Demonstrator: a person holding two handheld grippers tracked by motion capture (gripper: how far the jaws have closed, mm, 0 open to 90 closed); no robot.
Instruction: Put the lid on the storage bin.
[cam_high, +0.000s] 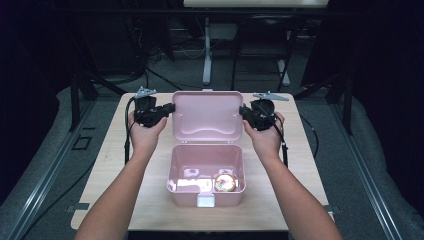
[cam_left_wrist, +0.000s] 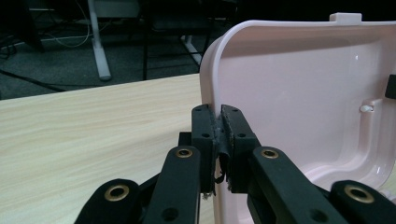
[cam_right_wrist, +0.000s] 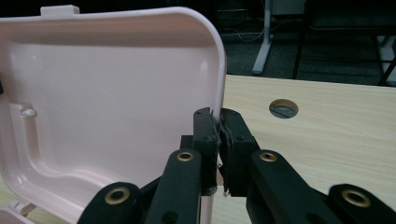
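A pink plastic box (cam_high: 206, 197) stands open on the wooden table (cam_high: 115, 150), its lid (cam_high: 207, 116) raised upright behind it. My left gripper (cam_high: 169, 108) is shut on the lid's left edge (cam_left_wrist: 210, 79); its jaws pinch the rim in the left gripper view (cam_left_wrist: 218, 135). My right gripper (cam_high: 243, 112) is shut on the lid's right edge (cam_right_wrist: 219, 79), the rim clamped between its jaws (cam_right_wrist: 217, 140). Inside the box lie a round gold-coloured item (cam_high: 226, 182) and a pale item (cam_high: 192, 184). A white latch (cam_high: 205, 201) sits on the box front.
A round cable hole (cam_right_wrist: 283, 108) pierces the tabletop to the right of the lid. Behind the table stand white desk legs (cam_high: 206, 50) and cables on dark carpet. Bare wood surrounds the box on both sides and in front.
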